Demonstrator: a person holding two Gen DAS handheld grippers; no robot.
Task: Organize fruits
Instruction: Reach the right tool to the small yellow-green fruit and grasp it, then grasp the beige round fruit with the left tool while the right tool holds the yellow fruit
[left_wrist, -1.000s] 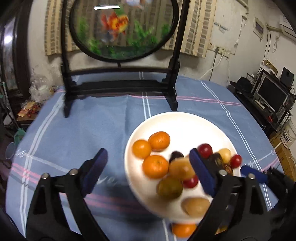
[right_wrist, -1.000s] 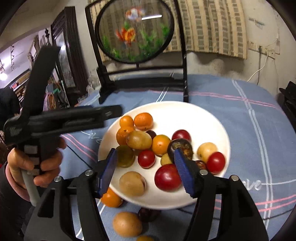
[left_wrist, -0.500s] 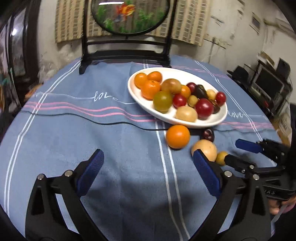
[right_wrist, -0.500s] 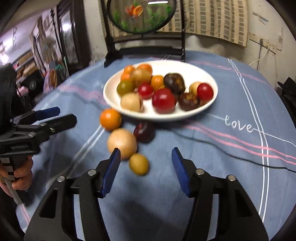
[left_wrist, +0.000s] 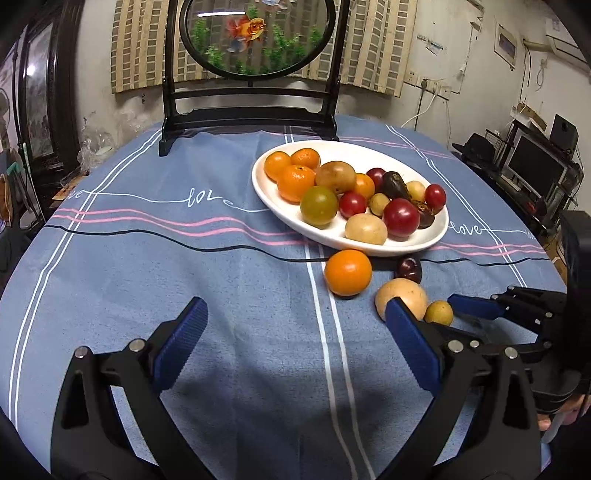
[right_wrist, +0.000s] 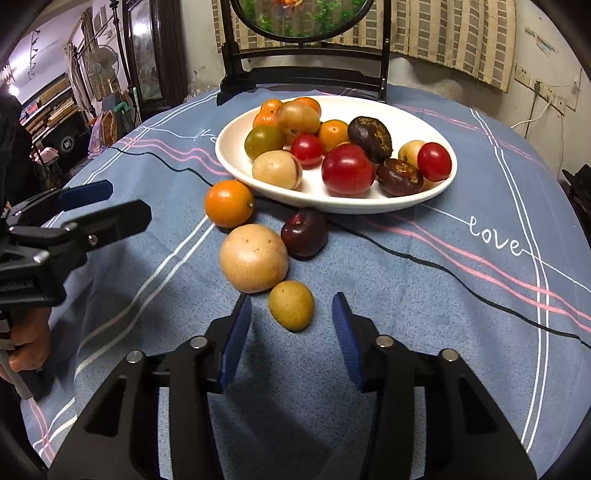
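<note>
A white plate (left_wrist: 430, 242) (right_wrist: 332, 206) heaped with several oranges, red tomatoes and dark fruits stands on the blue cloth. In front of it lie an orange (left_wrist: 348, 272) (right_wrist: 229, 203), a dark plum (left_wrist: 408, 268) (right_wrist: 304, 232), a big tan fruit (left_wrist: 400, 295) (right_wrist: 254, 257) and a small yellow fruit (left_wrist: 438, 312) (right_wrist: 291, 304). My right gripper (right_wrist: 291, 301) straddles the small yellow fruit; its jaws are closing, with a gap still on each side. My left gripper (left_wrist: 295, 314) (right_wrist: 129, 201) stands wide open over bare cloth, left of the loose fruits.
A round goldfish screen on a black stand (left_wrist: 251, 118) rises behind the plate. A desk with a monitor (left_wrist: 532, 166) stands off the table's right side. A person's hand (right_wrist: 26, 347) holds the left gripper's handle near the table's left edge.
Both grippers drew back from above the plate and sank toward the near cloth. The right jaws narrowed around the small yellow fruit. The left jaws stayed wide.
</note>
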